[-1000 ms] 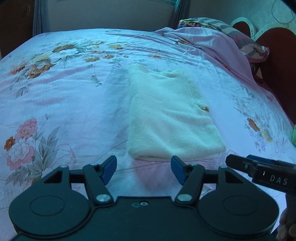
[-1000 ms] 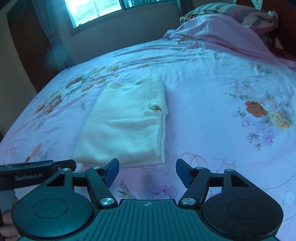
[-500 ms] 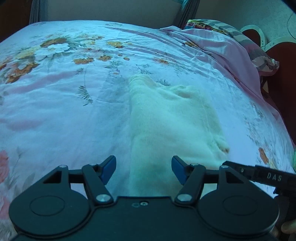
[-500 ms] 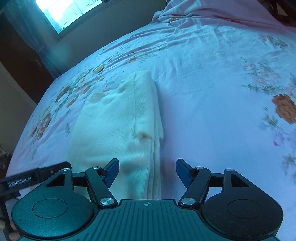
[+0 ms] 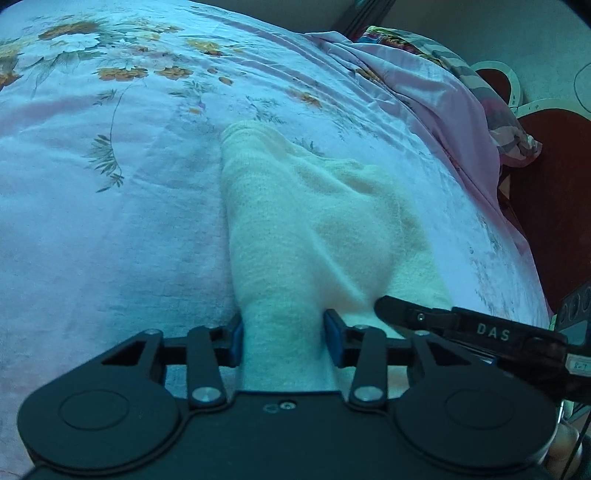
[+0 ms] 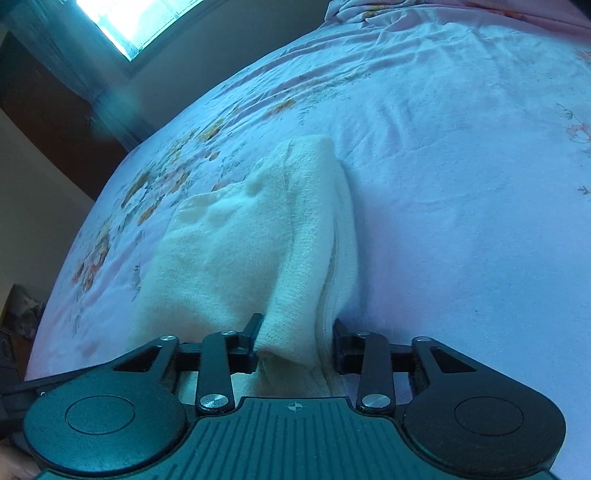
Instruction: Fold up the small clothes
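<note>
A cream knitted garment [image 5: 314, 221], folded into a long strip, lies on the floral bedspread. My left gripper [image 5: 283, 341] has its blue pads on either side of the garment's near left corner, closed on the cloth. My right gripper [image 6: 295, 345] is closed on the near right corner of the same garment [image 6: 258, 240], with its stacked layers bunched between the fingers. The right gripper's finger [image 5: 443, 317] shows at the right of the left wrist view.
The pink floral bedspread [image 5: 110, 184] spreads all around the garment. A rumpled pink cover and pillows [image 5: 461, 92] lie at the far right by a dark headboard [image 5: 554, 184]. A window [image 6: 140, 26] and a dark wall are beyond the bed's far edge.
Both grippers moved forward and down onto the garment's near edge and closed on its two near corners. The cloth now bunches between the fingers.
</note>
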